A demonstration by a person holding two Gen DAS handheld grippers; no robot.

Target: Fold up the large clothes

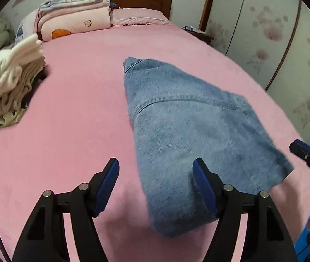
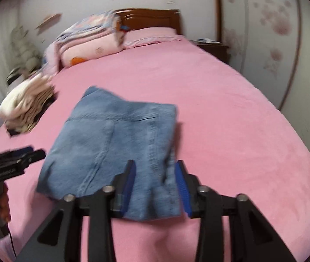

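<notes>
A pair of blue jeans (image 1: 187, 131) lies folded into a compact block on the pink bed (image 1: 78, 109). My left gripper (image 1: 156, 183) is open over the block's near left edge, with only pink sheet and the denim edge between its fingers. In the right wrist view the jeans (image 2: 115, 144) lie ahead and my right gripper (image 2: 155, 185) is open, hovering over the near right corner of the denim. The left gripper also shows at the left edge of the right wrist view (image 2: 24, 152). The right gripper shows at the right edge of the left wrist view (image 1: 303, 150).
A stack of folded white and beige clothes (image 1: 8, 87) sits at the bed's left side. Folded quilts (image 1: 76, 15) and a pink pillow (image 1: 139, 17) lie by the wooden headboard (image 1: 141, 0). A nightstand (image 1: 198, 32) and floral wardrobe doors (image 1: 274, 32) stand right.
</notes>
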